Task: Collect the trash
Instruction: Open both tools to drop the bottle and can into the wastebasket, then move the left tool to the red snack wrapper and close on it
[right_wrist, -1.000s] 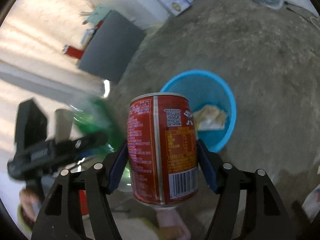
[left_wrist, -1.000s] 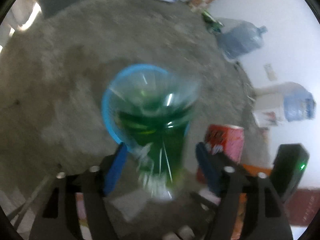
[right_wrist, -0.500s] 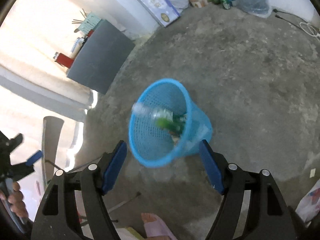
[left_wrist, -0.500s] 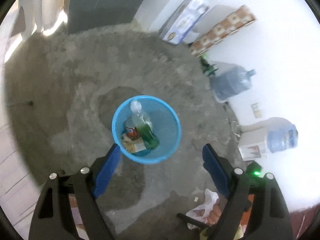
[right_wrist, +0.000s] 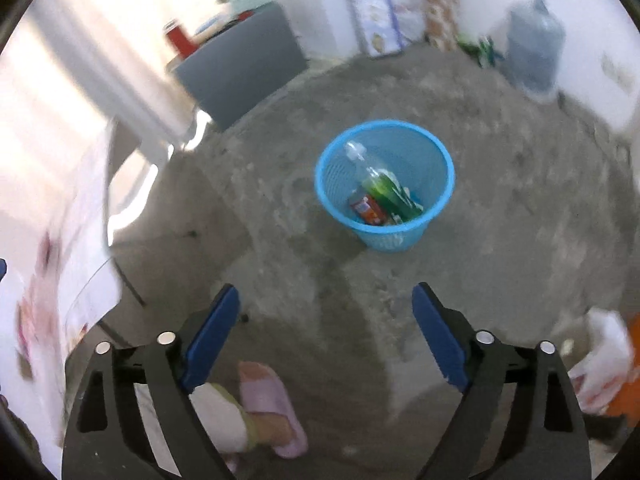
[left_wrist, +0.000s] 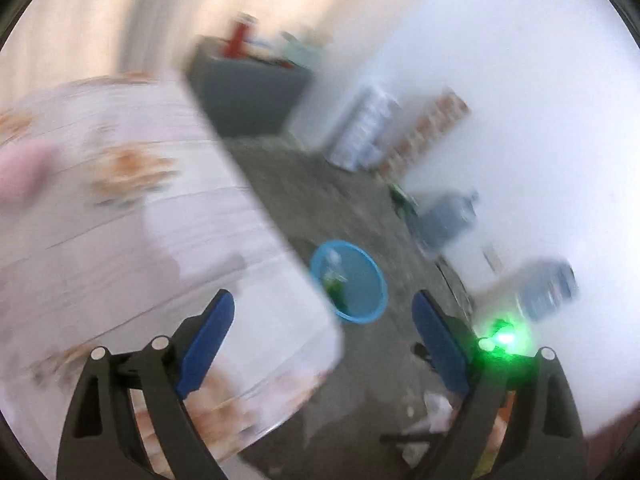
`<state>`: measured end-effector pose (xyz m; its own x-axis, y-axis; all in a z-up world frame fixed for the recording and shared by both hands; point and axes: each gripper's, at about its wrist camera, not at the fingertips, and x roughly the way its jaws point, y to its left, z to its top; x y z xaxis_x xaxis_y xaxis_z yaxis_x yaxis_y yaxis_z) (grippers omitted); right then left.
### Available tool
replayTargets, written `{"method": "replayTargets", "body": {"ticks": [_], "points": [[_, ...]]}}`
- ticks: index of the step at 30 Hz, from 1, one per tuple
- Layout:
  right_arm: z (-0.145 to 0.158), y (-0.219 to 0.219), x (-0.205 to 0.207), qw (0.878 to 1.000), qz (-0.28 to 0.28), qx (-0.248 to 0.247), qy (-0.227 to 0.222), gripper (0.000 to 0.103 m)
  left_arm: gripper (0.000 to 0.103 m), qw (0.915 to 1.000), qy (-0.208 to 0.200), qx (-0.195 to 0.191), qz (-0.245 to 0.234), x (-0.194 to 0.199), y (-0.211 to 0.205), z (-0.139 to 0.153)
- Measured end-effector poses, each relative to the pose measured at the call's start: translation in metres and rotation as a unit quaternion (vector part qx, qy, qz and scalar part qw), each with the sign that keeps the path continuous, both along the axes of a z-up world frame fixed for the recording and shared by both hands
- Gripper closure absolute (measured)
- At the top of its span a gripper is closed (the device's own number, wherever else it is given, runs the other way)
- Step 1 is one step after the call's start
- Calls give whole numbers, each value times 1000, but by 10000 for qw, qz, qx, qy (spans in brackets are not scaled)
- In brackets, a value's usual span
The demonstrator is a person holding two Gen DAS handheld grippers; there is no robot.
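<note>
Two grippers, both with nothing between their blue pads and both with jaws opening wide. The right gripper (right_wrist: pixel 326 336) points down at the grey concrete floor (right_wrist: pixel 500 220), and the blue mesh basket (right_wrist: pixel 362 222) stands upright on that floor well ahead of its fingertips, slightly right of the midline between them and clearly apart from them. Inside the basket lie a green plastic bottle (right_wrist: pixel 380 188), leaning with its clear neck toward the far-left rim, and a red can (right_wrist: pixel 366 208) just beside it on the left, low in the basket; some pale paper scraps show under them. Nearer the camera, below the left finger of this gripper, a person's foot in a pink slipper (right_wrist: pixel 272 408) rests on the floor. At the right edge a white plastic bag (right_wrist: pixel 604 352) lies on the floor next to something orange.

The left gripper (left_wrist: pixel 320 332) gives a heavily blurred view. Its jaws frame the same blue mesh basket (left_wrist: pixel 362 314), which sits ahead, between the fingertips in the picture but far beyond them, with the green of the bottle (left_wrist: pixel 334 284) faintly visible inside. A table with a white patterned cloth (left_wrist: pixel 140 240) fills the left half of this view, its edge running just beside the basket in the picture. Along the far white wall stand large water jugs (left_wrist: pixel 448 224), a dark grey cabinet (left_wrist: pixel 244 96) and leaning boxes, all smeared by motion. A green light (left_wrist: pixel 502 338) glows just beside the right finger.
</note>
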<state>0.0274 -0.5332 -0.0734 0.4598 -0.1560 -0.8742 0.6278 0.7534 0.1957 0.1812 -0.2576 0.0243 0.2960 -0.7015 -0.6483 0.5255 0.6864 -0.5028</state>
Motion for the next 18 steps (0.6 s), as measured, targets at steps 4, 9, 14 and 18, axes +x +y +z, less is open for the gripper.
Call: {"method": "replayTargets", "body": {"ticks": [4, 9, 14, 18], "points": [[48, 54, 42, 9916, 628, -1131, -27, 8, 15, 9927, -574, 485, 939, -17, 89, -8], [90, 128, 98, 9652, 1462, -2140, -357, 8, 15, 9767, -691, 864, 1841, -37, 194, -22], [110, 220, 150, 9329, 2685, -2130, -1103, 8, 7, 9499, -957, 999, 2802, -53, 270, -27], [100, 272, 185, 9223, 3390, -1122, -1480, 8, 5, 9417, -997, 575, 3160, -47, 300, -22]]}}
